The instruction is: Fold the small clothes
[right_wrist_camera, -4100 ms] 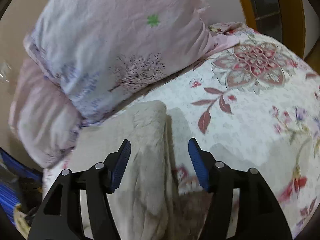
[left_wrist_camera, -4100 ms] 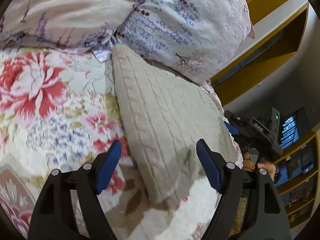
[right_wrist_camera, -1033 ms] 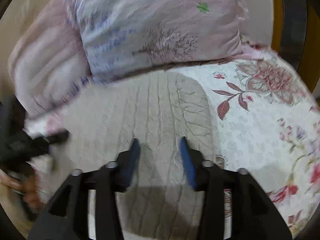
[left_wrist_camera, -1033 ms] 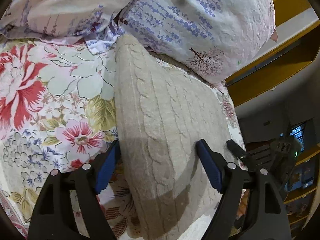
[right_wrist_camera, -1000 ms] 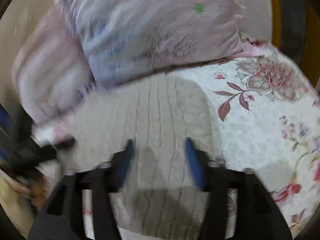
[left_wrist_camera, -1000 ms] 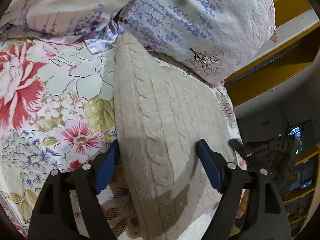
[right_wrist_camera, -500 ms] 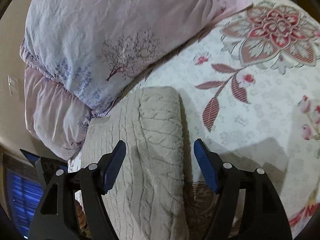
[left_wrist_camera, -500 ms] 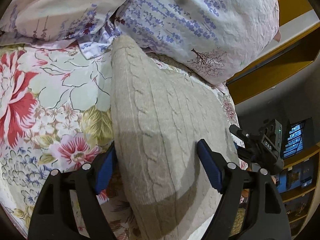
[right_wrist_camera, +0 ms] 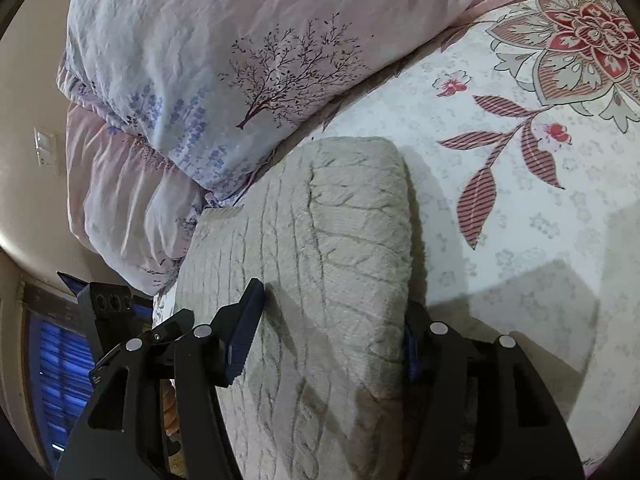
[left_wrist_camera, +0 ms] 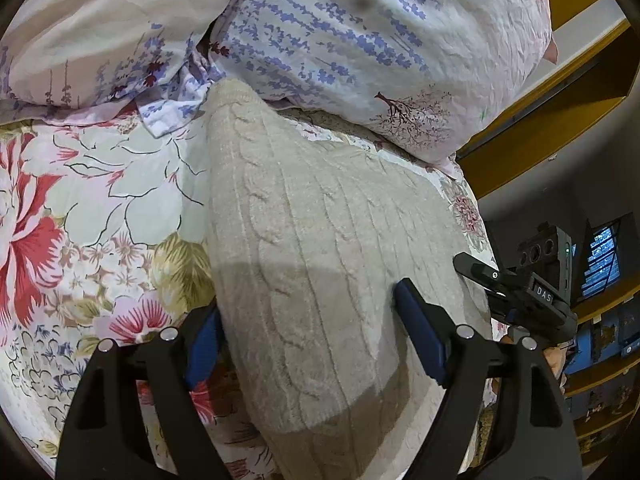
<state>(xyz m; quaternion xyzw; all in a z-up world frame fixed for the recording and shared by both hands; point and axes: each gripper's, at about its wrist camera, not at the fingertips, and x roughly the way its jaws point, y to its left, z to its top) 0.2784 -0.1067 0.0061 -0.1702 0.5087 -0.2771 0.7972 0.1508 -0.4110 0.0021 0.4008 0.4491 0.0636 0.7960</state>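
A beige cable-knit sweater (left_wrist_camera: 320, 208) lies folded in a long strip on the floral bedspread (left_wrist_camera: 100, 208), its far end against the pillows. My left gripper (left_wrist_camera: 308, 312) straddles the near left edge of the strip. Its left finger sits low beside the fold, its right finger rests on top, and the jaws stand wide. In the right wrist view the sweater (right_wrist_camera: 352, 208) fills the gap of my right gripper (right_wrist_camera: 332, 304). Those jaws are closing around the near right fold, with the right finger half hidden behind the edge.
Two lilac-print pillows (left_wrist_camera: 380, 40) are piled at the head of the bed, touching the sweater's far end. Yellow wooden shelving (left_wrist_camera: 560, 120) stands beyond the bed's edge. Open bedspread (right_wrist_camera: 520, 220) stretches to the right of the sweater.
My right gripper has sunk and rolled toward the sweater's right fold, and its jaws have narrowed around it. The left gripper has hardly moved and stays as wide.
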